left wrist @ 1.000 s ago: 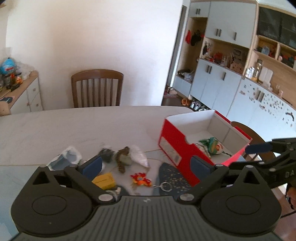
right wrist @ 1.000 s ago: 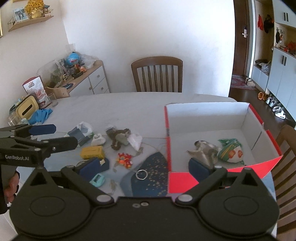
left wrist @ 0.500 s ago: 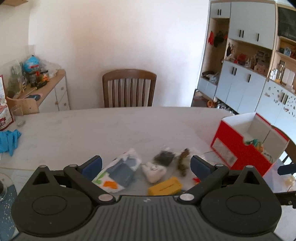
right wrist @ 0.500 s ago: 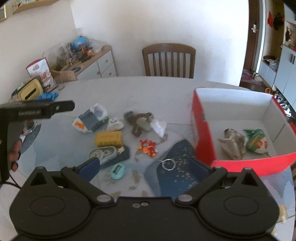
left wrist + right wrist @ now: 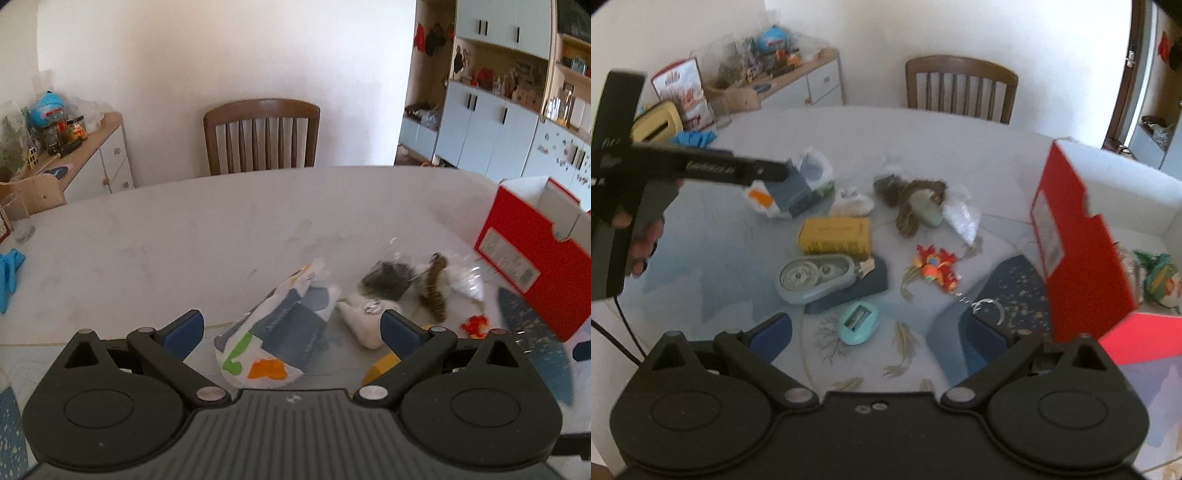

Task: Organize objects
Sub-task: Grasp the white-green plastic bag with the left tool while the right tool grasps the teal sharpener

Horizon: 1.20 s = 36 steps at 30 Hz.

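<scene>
far half of table bare, open passage. near side crowded: plastic bag, yellow box, blue-grey case close together. red box walls off the right.

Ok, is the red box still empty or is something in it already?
Not empty. The red box stands open-topped, and a green-and-orange toy lies inside it; a second item beside the toy is too blurred to name.

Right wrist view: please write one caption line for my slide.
Open right gripper above small items scattered on the table, beside a red box.
</scene>
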{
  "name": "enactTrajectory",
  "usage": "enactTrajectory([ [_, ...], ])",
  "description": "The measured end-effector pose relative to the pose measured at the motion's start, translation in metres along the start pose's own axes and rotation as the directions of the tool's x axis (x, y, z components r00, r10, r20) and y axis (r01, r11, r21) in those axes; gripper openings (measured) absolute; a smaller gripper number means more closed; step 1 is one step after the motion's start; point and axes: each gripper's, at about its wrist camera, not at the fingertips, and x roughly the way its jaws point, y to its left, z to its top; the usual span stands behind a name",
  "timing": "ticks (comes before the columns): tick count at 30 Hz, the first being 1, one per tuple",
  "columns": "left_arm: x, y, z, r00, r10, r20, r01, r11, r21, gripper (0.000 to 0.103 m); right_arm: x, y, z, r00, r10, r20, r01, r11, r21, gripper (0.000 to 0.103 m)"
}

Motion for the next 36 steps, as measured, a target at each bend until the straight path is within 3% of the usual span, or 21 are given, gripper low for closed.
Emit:
enactTrajectory([
  [6, 0.028, 0.003, -0.008, 0.999, -0.005, -0.036, 0.008, 0.996, 0.091, 0.102, 0.030, 0.003, -0.003, 0.998, -0.011, -0.055, 0.011, 1.000, 0.001, 0.094],
  [15, 0.046, 0.006, -0.018, 0.999, 0.006, -0.049, -0.001, 0.994, 0.107, 0.098, 0.055, 0.006, -0.003, 0.996, -0.021, -0.084, 0.022, 1.000, 0.003, 0.081],
  [18, 0.048, 0.004, -0.019, 0.999, 0.000, -0.051, 0.006, 0.993, 0.116, 0.086, 0.058, 0.008, -0.001, 0.996, -0.023, -0.085, 0.022, 1.000, -0.006, 0.077],
  [21, 0.048, 0.004, -0.022, 0.999, 0.011, -0.041, -0.006, 0.992, 0.129, 0.082, 0.061, 0.010, 0.000, 0.996, -0.024, -0.083, 0.023, 1.000, -0.011, 0.075],
  [23, 0.049, 0.005, -0.022, 0.999, 0.009, -0.043, -0.003, 0.992, 0.128, 0.067, 0.062, 0.013, 0.001, 0.996, -0.033, -0.077, 0.032, 0.999, -0.021, 0.073],
  [24, 0.049, 0.005, -0.023, 0.999, 0.014, -0.042, -0.008, 0.991, 0.131, 0.065, 0.063, 0.014, 0.001, 0.997, -0.033, -0.075, 0.031, 0.999, -0.024, 0.071],
  [36, 0.040, 0.002, -0.018, 0.997, 0.059, -0.052, -0.052, 0.991, 0.121, 0.039, 0.059, 0.009, 0.002, 0.997, -0.045, -0.064, 0.045, 0.999, 0.011, 0.033],
])
